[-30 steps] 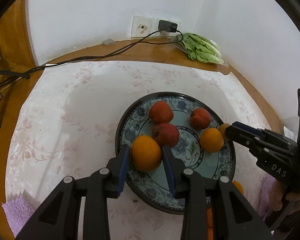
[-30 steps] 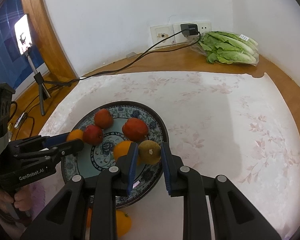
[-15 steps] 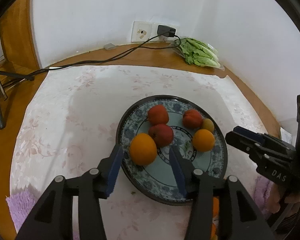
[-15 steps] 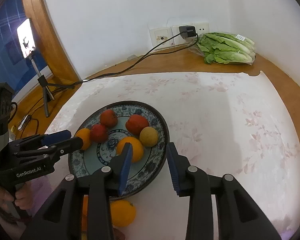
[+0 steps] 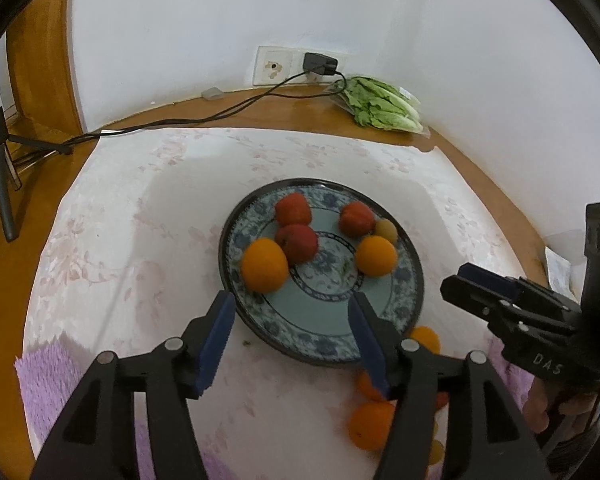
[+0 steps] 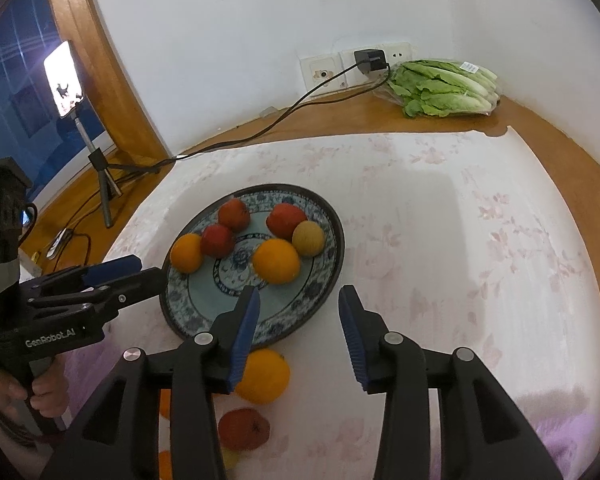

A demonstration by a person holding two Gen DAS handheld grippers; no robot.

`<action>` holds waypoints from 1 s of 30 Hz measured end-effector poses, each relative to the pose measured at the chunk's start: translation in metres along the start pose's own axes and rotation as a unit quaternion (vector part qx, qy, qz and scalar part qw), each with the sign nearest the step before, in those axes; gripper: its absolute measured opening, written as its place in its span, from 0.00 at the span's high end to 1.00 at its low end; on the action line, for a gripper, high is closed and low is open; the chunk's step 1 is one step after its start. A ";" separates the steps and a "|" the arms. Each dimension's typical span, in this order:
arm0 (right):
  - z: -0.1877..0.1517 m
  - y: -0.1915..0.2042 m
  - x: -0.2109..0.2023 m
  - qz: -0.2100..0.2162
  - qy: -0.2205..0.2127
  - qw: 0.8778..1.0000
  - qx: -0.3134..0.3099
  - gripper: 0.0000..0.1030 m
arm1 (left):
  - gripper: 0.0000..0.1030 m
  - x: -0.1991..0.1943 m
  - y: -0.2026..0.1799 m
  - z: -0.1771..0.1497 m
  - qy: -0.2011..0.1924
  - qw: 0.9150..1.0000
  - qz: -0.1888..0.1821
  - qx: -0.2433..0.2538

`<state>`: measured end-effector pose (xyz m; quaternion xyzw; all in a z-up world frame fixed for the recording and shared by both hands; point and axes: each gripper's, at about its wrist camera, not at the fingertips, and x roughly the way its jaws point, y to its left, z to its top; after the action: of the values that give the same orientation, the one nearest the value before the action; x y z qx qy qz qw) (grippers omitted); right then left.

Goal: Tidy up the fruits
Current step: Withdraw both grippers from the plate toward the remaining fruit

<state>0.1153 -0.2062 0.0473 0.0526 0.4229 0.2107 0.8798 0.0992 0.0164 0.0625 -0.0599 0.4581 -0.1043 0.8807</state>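
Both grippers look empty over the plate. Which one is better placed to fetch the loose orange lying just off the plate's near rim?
Probably the right gripper: its opening jaws hold nothing, and the loose orange lies right beneath its left finger, off the plate. The left gripper, also opening and empty, sits farther away.

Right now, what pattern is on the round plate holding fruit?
Blue floral bands on pale teal, dark rim; clearest in the right wrist view.

Both grippers are matte black plastic with blue ribbed pads on the inner finger faces and round silver screws at the finger joints. The left gripper (image 5: 290, 340) carries white "GenRobot.AI" lettering on its side, seen at 9 o'clock in the right wrist view; the right gripper (image 6: 298, 334) shows white "DAS" lettering.
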 end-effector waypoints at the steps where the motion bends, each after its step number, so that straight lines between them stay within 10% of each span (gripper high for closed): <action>1: -0.002 0.000 -0.002 -0.001 0.001 1.000 0.001 0.59 | 0.39 -0.002 -0.002 -0.002 0.001 1.000 -0.002 0.001; 30: -0.055 0.003 -0.037 -0.007 0.018 0.999 0.027 0.53 | 0.37 -0.014 -0.032 -0.057 0.052 0.998 -0.019 0.019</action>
<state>0.0519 -0.2238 0.0396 0.0693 0.4443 0.1945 0.8717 0.0405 -0.0122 0.0469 -0.0462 0.4999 -0.1331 0.8545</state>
